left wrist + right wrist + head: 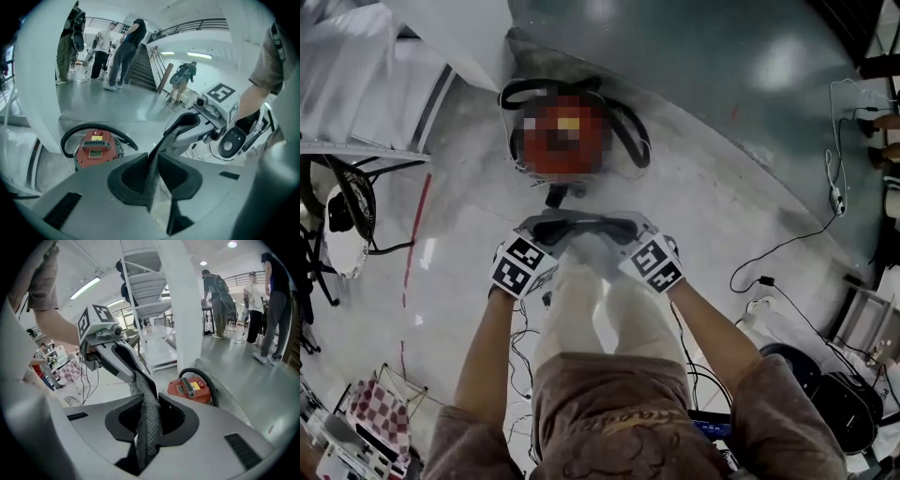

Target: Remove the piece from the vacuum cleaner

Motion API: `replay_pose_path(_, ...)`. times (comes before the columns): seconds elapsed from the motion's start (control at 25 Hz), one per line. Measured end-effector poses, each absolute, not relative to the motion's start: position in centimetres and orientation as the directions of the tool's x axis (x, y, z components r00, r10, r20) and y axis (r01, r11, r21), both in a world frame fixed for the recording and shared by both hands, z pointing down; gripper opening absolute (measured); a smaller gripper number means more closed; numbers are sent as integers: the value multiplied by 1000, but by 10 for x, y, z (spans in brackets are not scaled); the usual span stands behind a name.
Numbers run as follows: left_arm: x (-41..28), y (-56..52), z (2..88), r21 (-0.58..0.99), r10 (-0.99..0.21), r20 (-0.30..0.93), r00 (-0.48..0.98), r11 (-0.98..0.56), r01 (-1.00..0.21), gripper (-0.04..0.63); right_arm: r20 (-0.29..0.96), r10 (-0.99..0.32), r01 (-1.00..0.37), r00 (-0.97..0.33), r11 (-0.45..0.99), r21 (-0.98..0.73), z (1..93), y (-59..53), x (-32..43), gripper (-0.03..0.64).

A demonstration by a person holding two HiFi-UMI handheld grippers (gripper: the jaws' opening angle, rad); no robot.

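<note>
And the piece (584, 232) is off. It hangs in the air between the two hands, well apart from the vacuum cleaner (565, 138), which sits on the floor (712, 178) ahead with nothing touching it. The left hand-held gripper (546, 236) is clamped on one end, its dark pads pinched tight on a thin fold of the material. The right hand-held gripper (626, 234) is clenched on the other end, so the piece stretches across from one to the other. By my reading the removal itself is as good as done. What's left, I'd say, is only to carry it clear and put it down somewhere, though no obvious spot for that shows. Now the look of it: the piece is soft and limp, a grey cloth with a fine dotted weave in the right gripper view, darker along the edge. From the head view that dark edge reads as a rounded loop with pale cloth sagging beneath. The vacuum cleaner is a squat red body, hard-shelled, with a yellow label and a dark grille on top, and a black hose (630, 131) curled round it. The floor is smooth and shiny, throwing back the ceiling lights.
</note>
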State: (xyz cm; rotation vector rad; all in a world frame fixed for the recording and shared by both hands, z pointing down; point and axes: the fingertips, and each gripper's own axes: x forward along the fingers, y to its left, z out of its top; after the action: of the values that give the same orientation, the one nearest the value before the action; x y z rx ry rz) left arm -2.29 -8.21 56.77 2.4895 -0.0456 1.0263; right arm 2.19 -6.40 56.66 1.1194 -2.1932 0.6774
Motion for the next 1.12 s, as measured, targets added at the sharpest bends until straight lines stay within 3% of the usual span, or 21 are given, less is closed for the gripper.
replay_pose_path(0.28, 23, -85, 455, 317, 67, 613, 788, -934, -168, 69, 623, -640, -866, -450, 484, -127, 454, -61, 68, 55)
replay_pose_path(0.64, 80, -84, 321, 249, -15, 427, 904, -959, -133, 101, 443, -792, -906, -421, 386, -171, 324, -53, 124, 66)
replay_pose_path(1.12, 93, -42, 245, 263, -3, 345, 938, -960, -99, 103, 298, -896, -934, -328, 261, -244, 248, -10, 143, 83)
